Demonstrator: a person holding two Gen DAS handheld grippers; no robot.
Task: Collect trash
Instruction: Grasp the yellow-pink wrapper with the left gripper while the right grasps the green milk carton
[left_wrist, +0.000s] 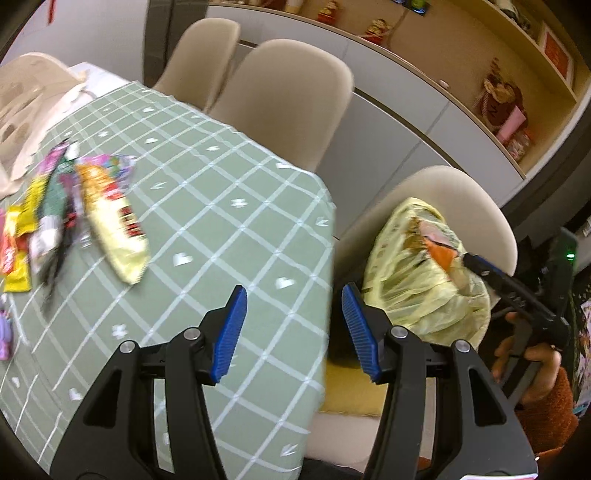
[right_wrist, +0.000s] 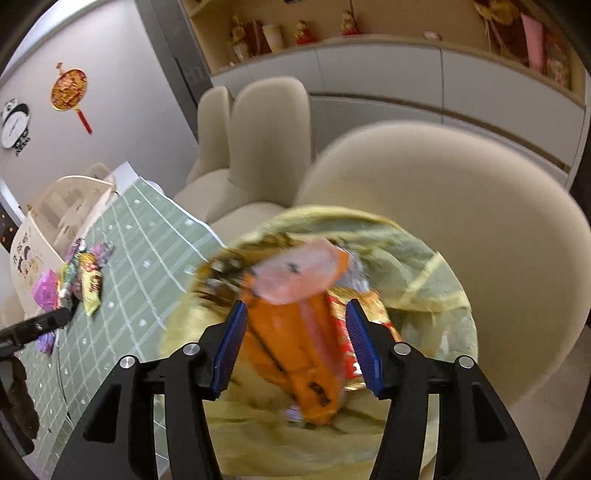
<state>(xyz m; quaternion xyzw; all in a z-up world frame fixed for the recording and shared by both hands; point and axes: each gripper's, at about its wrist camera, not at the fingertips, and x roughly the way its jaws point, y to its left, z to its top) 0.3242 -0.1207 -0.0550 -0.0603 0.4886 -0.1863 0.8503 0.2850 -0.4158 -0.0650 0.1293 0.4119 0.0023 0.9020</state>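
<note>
- Left wrist view: the left hand-held gripper (left_wrist: 293, 332) hangs with its blue pads wide apart and nothing between them, over the edge of the surface (left_wrist: 221, 206), which is covered in a green checked cloth.
- A heap of snack wrappers (left_wrist: 74, 214) lies at the left of the frame on the cloth, a pale yellow packet (left_wrist: 114, 221) on its near side; a cream tote bag (left_wrist: 26, 110) sits beyond it in the upper left.
- At the right of the frame a yellow trash bag (left_wrist: 421, 291) stands open on a beige chair (left_wrist: 461, 206), beside the surface.
- The right hand-held gripper (left_wrist: 471, 260) reaches into the bag's mouth from the right.
- Right wrist view: the right hand-held gripper (right_wrist: 295, 343) has its pads spread wide, either side of an orange wrapper (right_wrist: 295, 354) lying in the yellow trash bag (right_wrist: 424, 295); whether the pads touch it cannot be told through the blur.
- A red packet (right_wrist: 340, 332) lies just beside the orange one.
</note>
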